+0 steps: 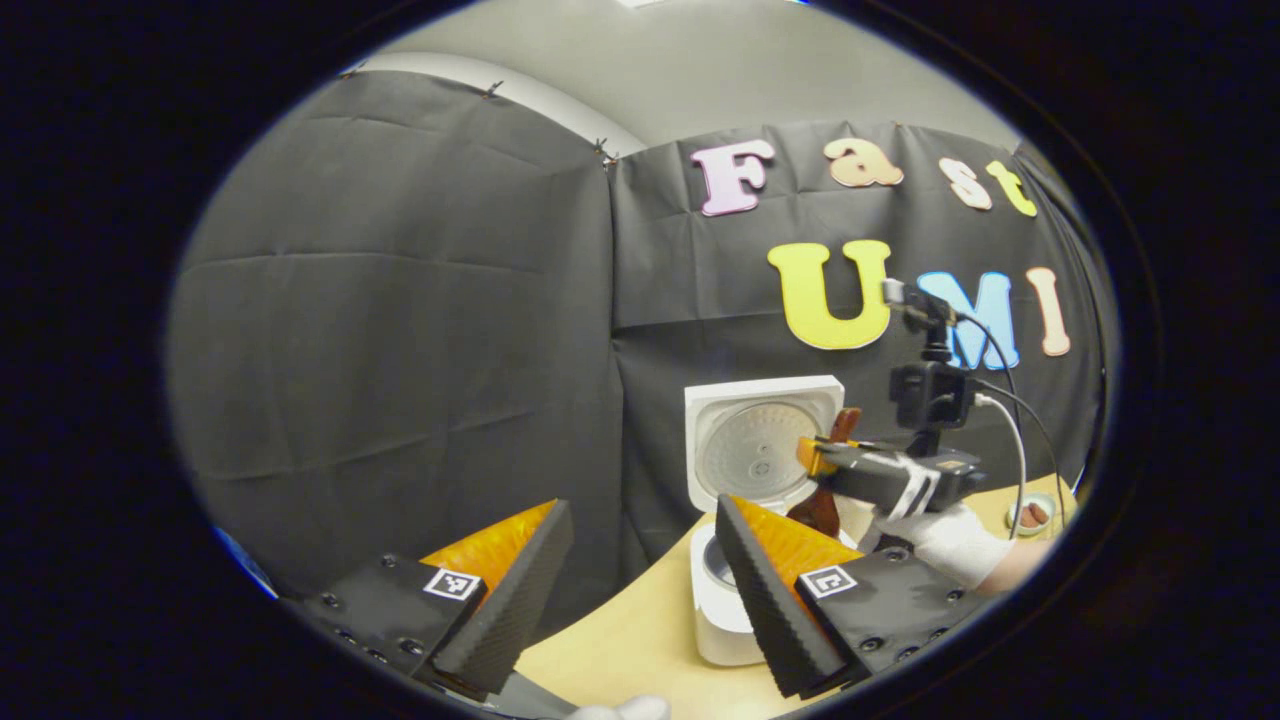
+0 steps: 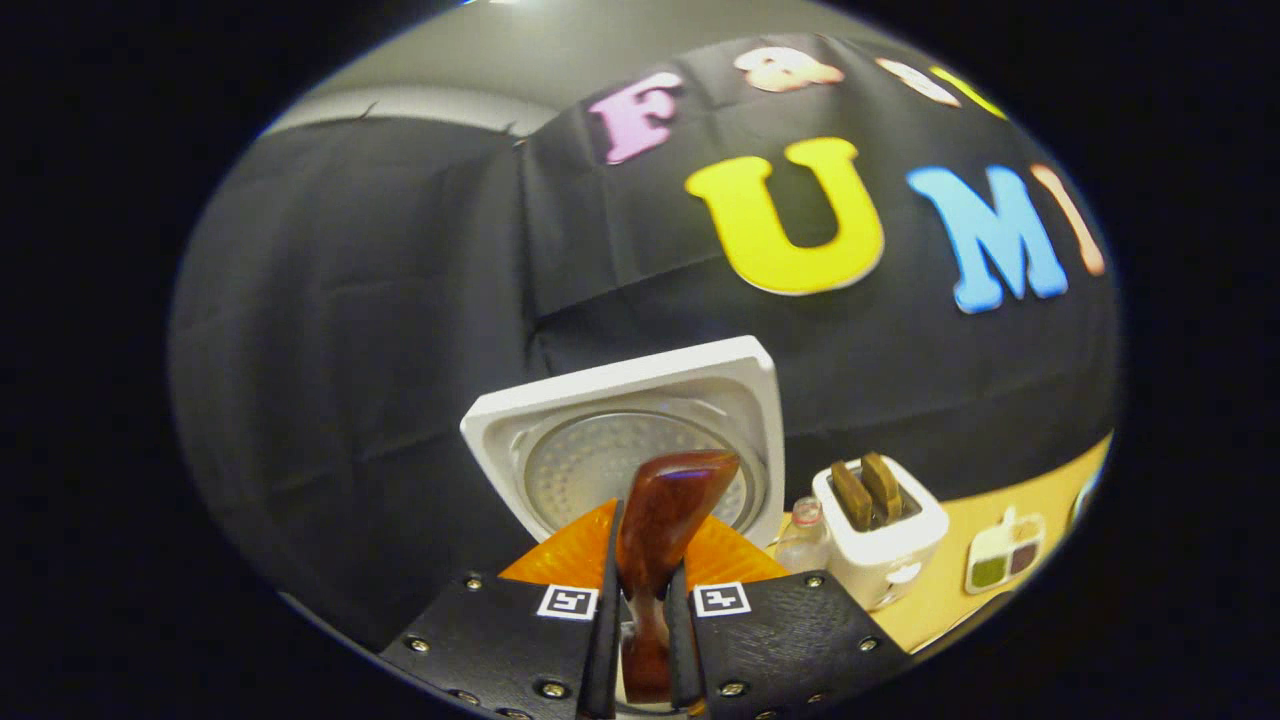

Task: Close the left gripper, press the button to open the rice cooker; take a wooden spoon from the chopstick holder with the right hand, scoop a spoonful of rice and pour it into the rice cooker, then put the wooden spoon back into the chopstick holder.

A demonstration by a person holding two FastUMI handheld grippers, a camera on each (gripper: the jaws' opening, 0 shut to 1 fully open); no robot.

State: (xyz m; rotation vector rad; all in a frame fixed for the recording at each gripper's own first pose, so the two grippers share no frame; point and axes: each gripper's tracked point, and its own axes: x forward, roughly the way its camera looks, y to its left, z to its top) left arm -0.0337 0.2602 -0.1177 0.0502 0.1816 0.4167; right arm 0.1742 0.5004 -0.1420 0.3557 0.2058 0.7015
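Left gripper view, item one: my left gripper, fingers spread wide with nothing between them, hovering above the yellow table. Item two: white rice cooker on the table just past my right-hand finger, its lid standing upright and open, the rim of the inner pot partly hidden by that finger. Item three: my right gripper farther off, held in a white-gloved hand above the cooker, pinching the wooden spoon, which stands roughly upright over the pot. Whether any rice lies in the spoon I cannot tell. Right gripper view, item four: right gripper with fingers pressed on the spoon's dark brown handle, spoon rising between them in front of the open lid. Item five, to the right on the table: a small bottle, a white toaster with two slices in its slots, and a small divided dish.
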